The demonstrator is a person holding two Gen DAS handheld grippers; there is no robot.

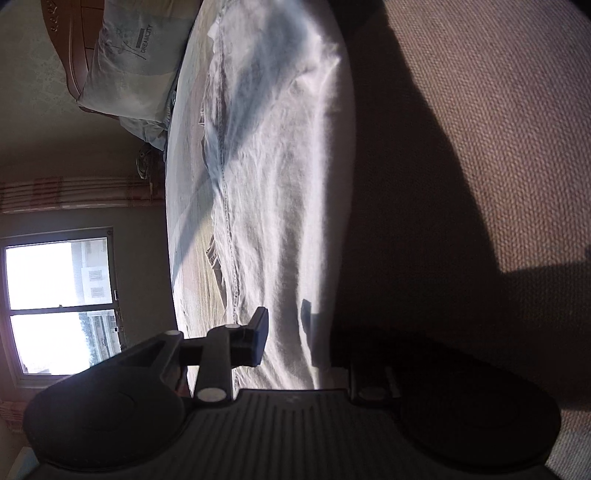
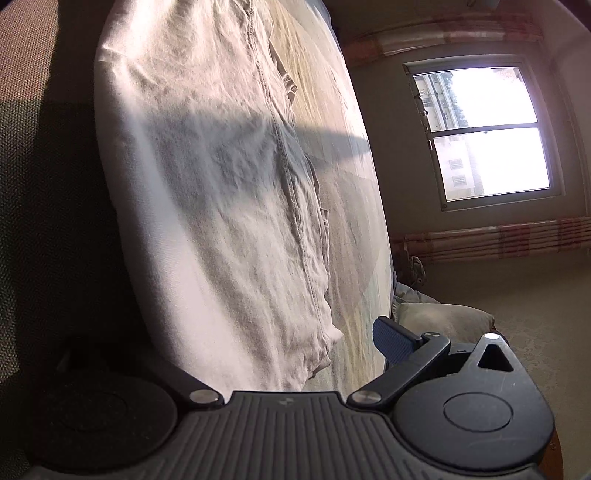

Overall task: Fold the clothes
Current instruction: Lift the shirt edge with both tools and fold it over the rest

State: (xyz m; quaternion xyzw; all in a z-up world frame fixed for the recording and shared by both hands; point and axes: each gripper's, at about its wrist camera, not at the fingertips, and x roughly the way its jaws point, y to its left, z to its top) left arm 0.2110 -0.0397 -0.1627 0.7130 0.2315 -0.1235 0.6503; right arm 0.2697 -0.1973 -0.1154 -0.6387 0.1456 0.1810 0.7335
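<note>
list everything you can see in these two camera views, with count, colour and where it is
garment: one, white, spread on the bed, stitched seam along it
bed sheet: one, beige, under the garment
pillow: one, pale with printed text, at the headboard
headboard: one, reddish-brown wood, far end of the bed
window: one, bright, in the wall
curtain: pink-striped, beside the window
carpet: brownish, beside the bed
left gripper: black, blue pads, open around the garment's edge
right gripper: black, blue pad, open at the garment's other end
</note>
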